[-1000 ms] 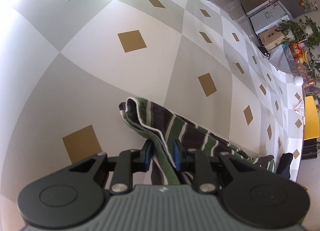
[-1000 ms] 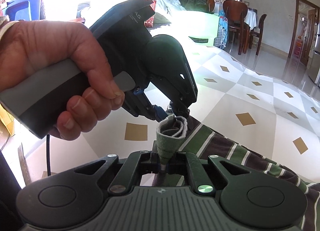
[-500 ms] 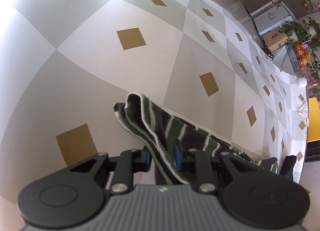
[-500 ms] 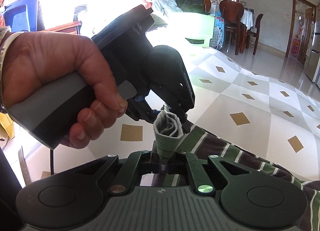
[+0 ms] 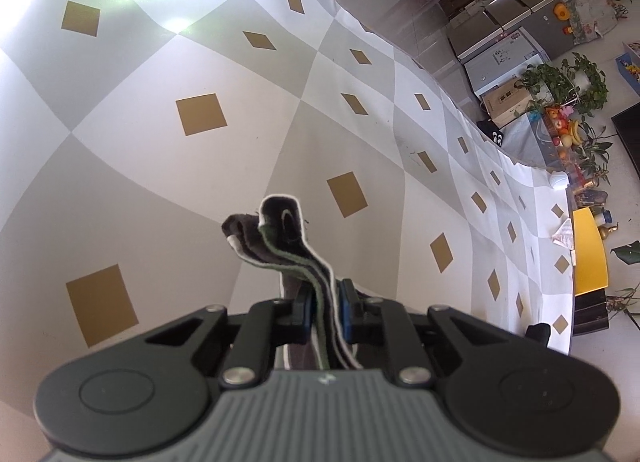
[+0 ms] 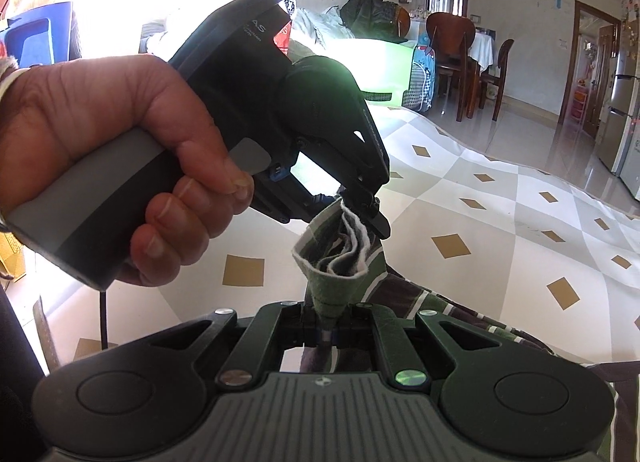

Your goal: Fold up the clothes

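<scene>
A green, brown and white striped garment lies on a table covered with a grey-and-white checked cloth. In the left wrist view my left gripper has its jaws closing, the blue pads pressing a bunched corner of the garment that sticks up past them. Seen from the right wrist, my right gripper is shut on a folded edge of the garment. Just beyond it a hand holds the left gripper, which pinches the same bundle from above. The rest of the fabric trails off to the right.
The table's far edge curves past grey cabinets, potted plants and a yellow stand. Behind the hand are dining chairs, a pile of clothes and a blue bin.
The left gripper's jaws have narrowed onto the cloth and lifted it; the corner now stands bunched and upright. Both grippers have risen a little, drawing the fabric off the table.
</scene>
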{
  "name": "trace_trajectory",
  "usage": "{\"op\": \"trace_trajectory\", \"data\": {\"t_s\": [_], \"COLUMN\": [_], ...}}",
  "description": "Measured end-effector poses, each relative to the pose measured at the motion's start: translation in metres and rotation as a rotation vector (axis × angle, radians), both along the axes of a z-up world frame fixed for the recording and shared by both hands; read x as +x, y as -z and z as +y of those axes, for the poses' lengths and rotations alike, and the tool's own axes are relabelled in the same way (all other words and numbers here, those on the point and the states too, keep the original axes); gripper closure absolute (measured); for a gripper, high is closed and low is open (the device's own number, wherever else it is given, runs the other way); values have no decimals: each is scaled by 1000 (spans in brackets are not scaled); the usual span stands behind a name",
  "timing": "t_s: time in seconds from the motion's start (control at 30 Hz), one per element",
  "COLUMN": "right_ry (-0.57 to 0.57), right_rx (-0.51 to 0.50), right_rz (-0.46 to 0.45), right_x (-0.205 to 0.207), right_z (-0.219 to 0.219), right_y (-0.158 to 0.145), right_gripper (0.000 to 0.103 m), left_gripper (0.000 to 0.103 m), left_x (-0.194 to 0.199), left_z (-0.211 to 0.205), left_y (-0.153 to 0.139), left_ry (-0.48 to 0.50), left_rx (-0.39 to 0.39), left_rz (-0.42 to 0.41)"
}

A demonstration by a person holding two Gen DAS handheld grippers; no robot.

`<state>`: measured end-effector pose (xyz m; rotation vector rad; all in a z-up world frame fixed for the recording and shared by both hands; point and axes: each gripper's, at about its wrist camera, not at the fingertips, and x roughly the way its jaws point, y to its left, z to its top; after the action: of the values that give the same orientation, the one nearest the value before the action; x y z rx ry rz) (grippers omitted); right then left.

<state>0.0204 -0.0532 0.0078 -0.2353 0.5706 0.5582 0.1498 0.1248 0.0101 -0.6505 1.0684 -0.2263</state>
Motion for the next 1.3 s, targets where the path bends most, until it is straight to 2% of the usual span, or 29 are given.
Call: {"op": "trace_trajectory", "data": {"t_s": [0.27,0.4,0.53,1.1,1.3], "right_ry": [35,54,74,212,334], "right_rx": [19,25,33,85,86], "right_rz": [-21,-28,-34,-51,-22], "right_x": [-7,-9,-12,-22,-25], "right_z": [-27,-39,-52,-124,-171], "right_y": [-13,-19,-24,-45,-47], "right_gripper": [97,97,97,97,97], "left_gripper": [91,91,91,91,91], "left_x": [-7,-11,-15,-8,-7], "left_z": [-25,-40,-61,-148,-191], "left_y": [-25,-29,-36,-47,-40], "left_ry": [55,69,107,184,238], "left_rx": [-26,-61,-44,-124,-122], "left_rz": [-87,-99,-121,-104,-84]}}
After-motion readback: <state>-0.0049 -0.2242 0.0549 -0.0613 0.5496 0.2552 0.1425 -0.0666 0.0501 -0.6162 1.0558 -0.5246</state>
